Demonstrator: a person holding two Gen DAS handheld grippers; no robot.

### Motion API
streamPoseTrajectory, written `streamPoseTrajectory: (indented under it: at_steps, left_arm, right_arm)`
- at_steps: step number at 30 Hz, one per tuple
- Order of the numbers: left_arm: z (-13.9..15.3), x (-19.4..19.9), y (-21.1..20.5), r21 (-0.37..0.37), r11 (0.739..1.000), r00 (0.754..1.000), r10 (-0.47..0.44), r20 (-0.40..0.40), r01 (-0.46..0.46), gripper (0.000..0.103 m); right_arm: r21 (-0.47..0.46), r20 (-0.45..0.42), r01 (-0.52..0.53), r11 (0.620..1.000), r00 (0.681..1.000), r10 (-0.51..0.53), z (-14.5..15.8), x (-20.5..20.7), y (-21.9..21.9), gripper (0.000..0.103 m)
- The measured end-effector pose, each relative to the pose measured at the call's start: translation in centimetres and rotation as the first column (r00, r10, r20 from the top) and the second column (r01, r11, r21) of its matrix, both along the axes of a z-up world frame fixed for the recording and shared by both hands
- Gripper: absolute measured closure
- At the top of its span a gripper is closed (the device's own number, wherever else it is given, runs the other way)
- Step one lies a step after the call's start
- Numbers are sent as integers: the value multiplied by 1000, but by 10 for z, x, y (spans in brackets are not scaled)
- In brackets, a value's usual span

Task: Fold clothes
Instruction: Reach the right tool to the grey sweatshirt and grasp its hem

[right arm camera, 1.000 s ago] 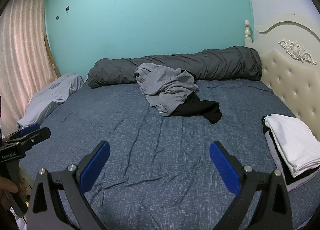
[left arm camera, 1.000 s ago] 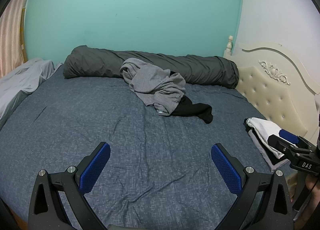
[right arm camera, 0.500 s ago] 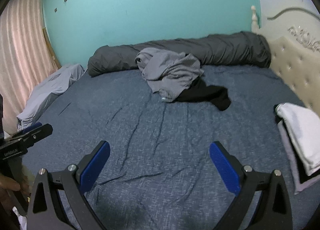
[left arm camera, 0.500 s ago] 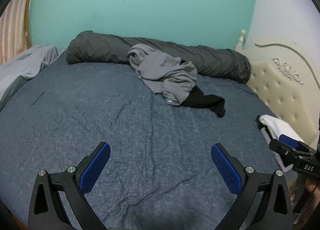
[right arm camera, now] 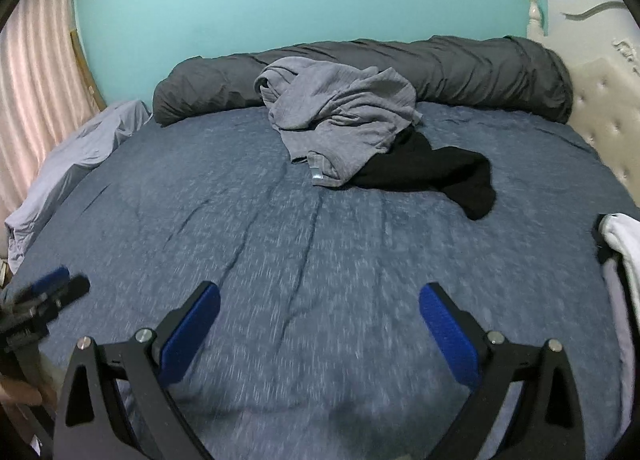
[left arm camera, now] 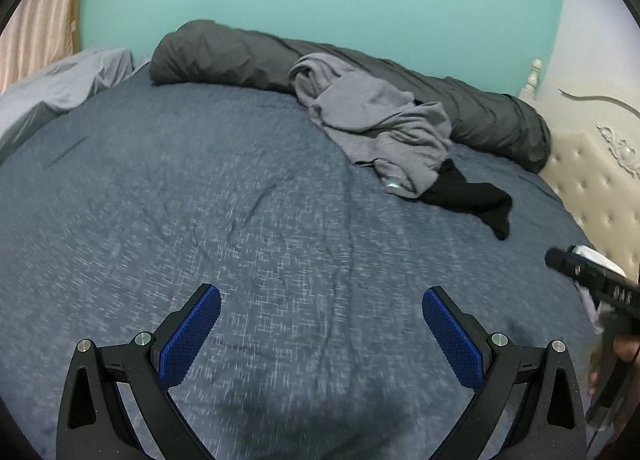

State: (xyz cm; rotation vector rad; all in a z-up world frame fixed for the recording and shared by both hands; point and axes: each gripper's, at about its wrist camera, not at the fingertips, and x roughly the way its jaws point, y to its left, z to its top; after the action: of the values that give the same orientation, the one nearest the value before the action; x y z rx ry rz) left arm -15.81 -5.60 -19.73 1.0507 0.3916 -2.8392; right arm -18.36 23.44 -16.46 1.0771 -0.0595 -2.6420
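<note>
A wide bed [right arm camera: 280,260] with a blue-grey cover fills both views. Near its far side, a crumpled grey garment [right arm camera: 340,120] lies in a heap, leaning against a long rolled dark duvet [right arm camera: 460,60]. A black garment [right arm camera: 432,174] sticks out from under the grey one, touching it. At the bed's right edge, beside the cream headboard [right arm camera: 600,100], sits a stack of folded clothes [right arm camera: 620,244] with a white piece on top.

The left tongs [left arm camera: 320,332] and the right tongs [right arm camera: 318,328] both hover low over the bare cover, well apart from the heap, spread wide and holding nothing.

The heap is unfolded, so the job in hand looks like fetching the grey garment. To do it well, each tongs should pinch a single layer at an edge or corner, not a bunched wad, and lift the grey piece clear of the black one before spreading it flat on the open cover.
</note>
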Motion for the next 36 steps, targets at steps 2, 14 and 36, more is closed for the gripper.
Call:
streamPoseTrajectory:
  at_steps: [2, 14, 36]
  left_arm:
    - [-14, -7, -6, 16, 1000, 1000, 14, 3, -14, 0]
    - [-77, -36, -32, 73, 996, 998, 40, 51, -44, 0]
    - [-96, -36, -61, 138, 988, 997, 61, 55, -68, 0]
  right_arm:
    - [9, 9, 0, 1000, 1000, 0, -9, -22, -4, 3]
    - [93, 55, 8, 996, 998, -13, -76, -154, -28, 3]
    - [57, 103, 104, 993, 989, -109, -130, -307, -48, 67]
